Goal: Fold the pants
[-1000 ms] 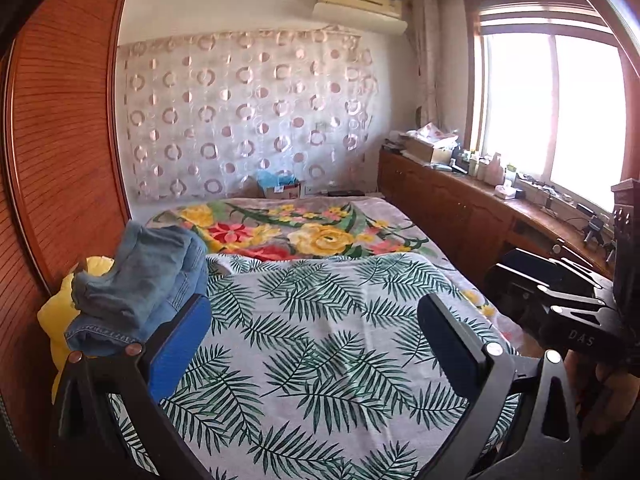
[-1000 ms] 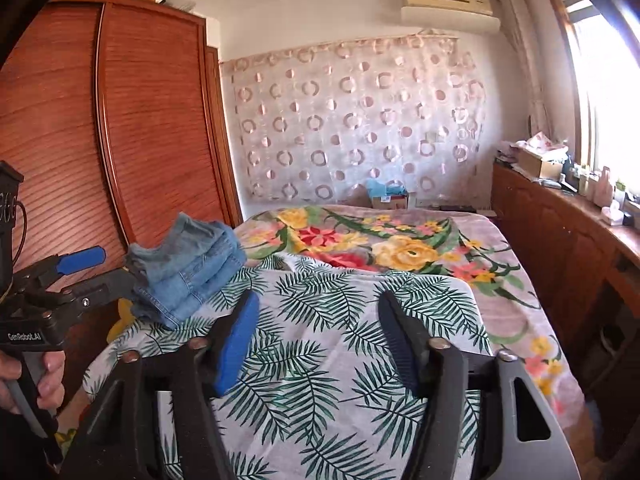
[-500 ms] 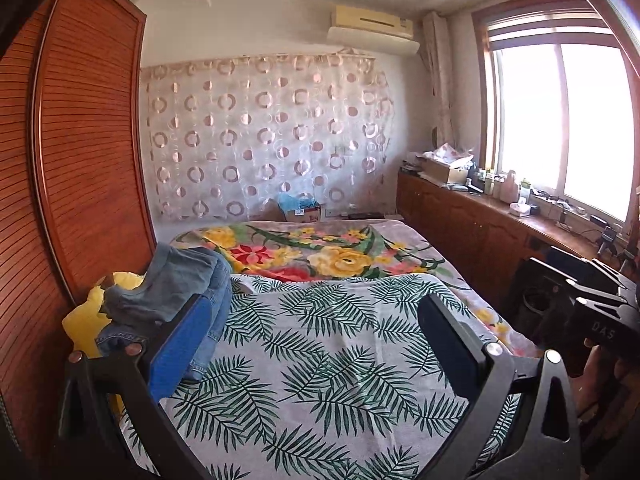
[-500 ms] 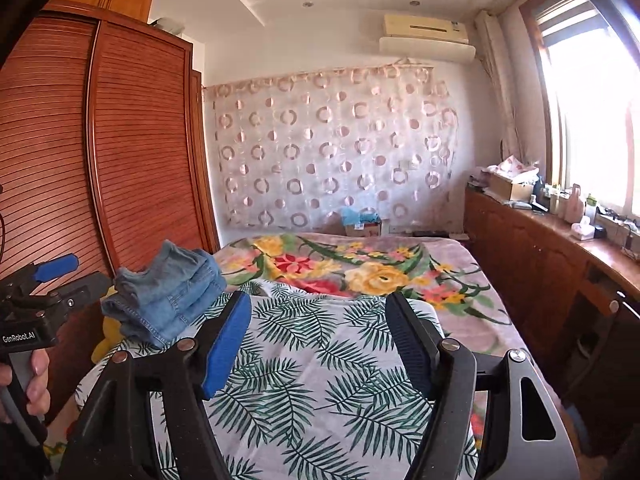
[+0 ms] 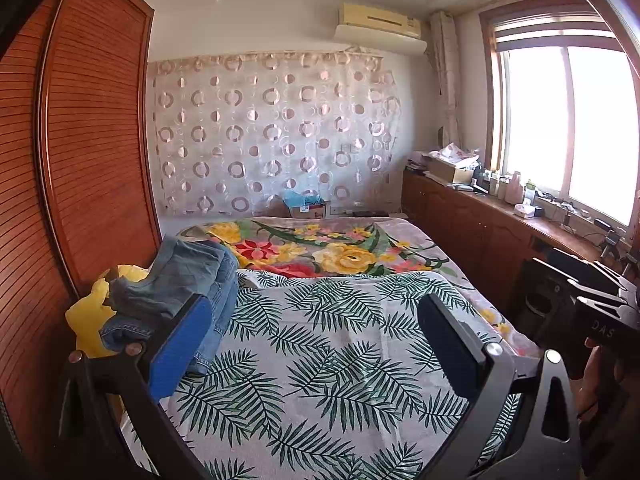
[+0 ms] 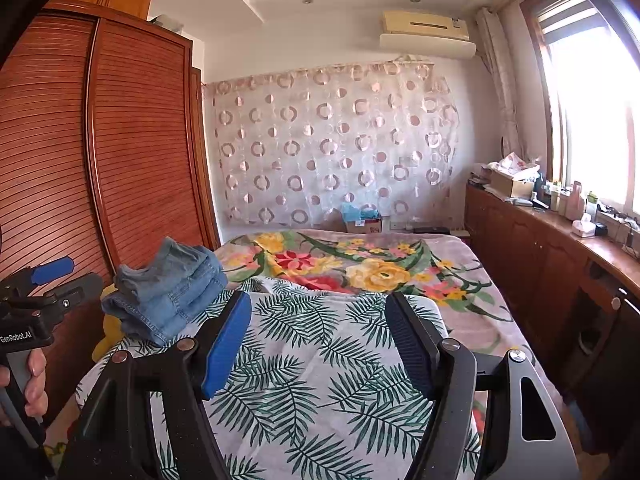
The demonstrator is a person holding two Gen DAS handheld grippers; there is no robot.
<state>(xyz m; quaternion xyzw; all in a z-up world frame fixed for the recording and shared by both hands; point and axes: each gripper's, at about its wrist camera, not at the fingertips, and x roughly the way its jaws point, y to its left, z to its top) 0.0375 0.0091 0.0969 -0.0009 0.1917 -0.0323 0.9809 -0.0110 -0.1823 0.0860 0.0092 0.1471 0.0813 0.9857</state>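
Folded blue denim pants (image 5: 180, 292) lie in a stack at the left edge of the bed, on a yellow item (image 5: 90, 316). They also show in the right wrist view (image 6: 168, 292). My left gripper (image 5: 316, 340) is open and empty, raised above the leaf-print sheet (image 5: 320, 360), its left finger just in front of the pants. My right gripper (image 6: 320, 340) is open and empty above the same sheet (image 6: 304, 380), to the right of the pants. The left gripper body also appears in the right wrist view (image 6: 36, 308), held in a hand.
A wooden wardrobe (image 5: 80, 160) stands close on the left. A floral blanket (image 5: 328, 244) covers the far bed. A wooden counter (image 5: 500, 216) with clutter runs under the window on the right. A cardboard box (image 5: 306, 206) sits beyond the bed.
Both grippers have pulled back and tilted up from the bed, so the pants look smaller and farther. Both stayed open and empty. The pants have not moved.
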